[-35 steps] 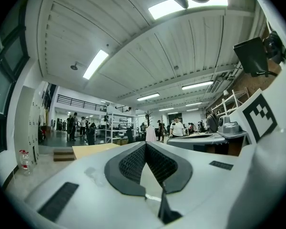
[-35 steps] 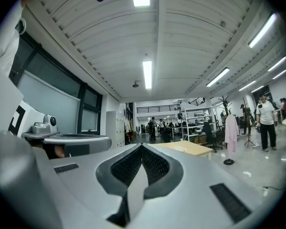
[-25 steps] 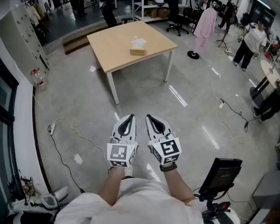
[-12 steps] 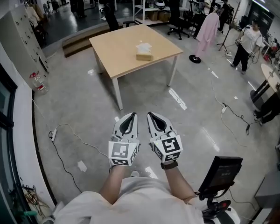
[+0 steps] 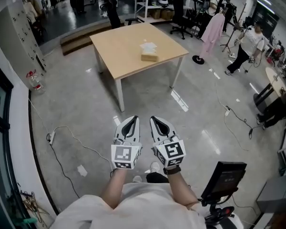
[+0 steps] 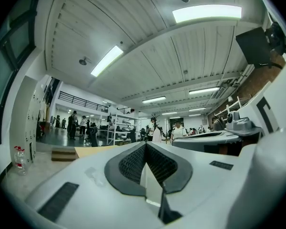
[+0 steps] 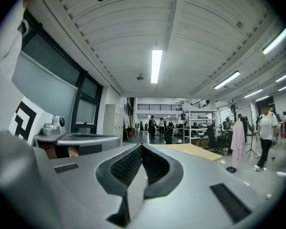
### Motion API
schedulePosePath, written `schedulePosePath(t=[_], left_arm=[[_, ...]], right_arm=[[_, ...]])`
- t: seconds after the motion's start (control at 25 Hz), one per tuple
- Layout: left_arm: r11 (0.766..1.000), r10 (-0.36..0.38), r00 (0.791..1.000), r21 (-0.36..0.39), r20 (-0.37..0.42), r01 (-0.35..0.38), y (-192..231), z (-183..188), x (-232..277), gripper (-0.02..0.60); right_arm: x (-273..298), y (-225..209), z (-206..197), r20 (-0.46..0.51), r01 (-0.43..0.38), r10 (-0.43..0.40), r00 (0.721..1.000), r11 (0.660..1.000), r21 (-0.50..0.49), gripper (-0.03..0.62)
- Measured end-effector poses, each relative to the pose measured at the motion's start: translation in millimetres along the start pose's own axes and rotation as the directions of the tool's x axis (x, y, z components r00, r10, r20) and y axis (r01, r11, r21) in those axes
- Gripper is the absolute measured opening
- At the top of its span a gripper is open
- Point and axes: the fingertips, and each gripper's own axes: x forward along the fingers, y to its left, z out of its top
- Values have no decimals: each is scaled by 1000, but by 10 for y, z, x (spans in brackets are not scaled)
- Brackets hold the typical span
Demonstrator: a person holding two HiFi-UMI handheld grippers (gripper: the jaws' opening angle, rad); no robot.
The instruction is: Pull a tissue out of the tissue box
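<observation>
Tissue box (image 5: pixel 149 57) lies flat on table (image 5: pixel 119 51), long axis crosswise.

The person wears a white top (image 5: pixel 133 206) and a dark wristband (image 5: pixel 172 170) on the right arm, while the left gripper (image 5: pixel 131 120) and right gripper (image 5: pixel 153 120) are white tapered shells with black ribbed pads (image 6: pixel 131 163), each bearing a black-and-white marker cube (image 5: pixel 124 157).
</observation>
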Motion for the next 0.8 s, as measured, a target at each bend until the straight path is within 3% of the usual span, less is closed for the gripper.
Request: schedulePosePath(t=[0.48,0.8], left_arm=[[997,72,997,1,29,-72,125,129,654,0],[998,67,997,6,30,-67,-10,86,1246,0]], right_arm=[[509,-477,143,33,-96,96,995,995,3,2],[741,-1041,86,39,-110,110,993,994,10,2]])
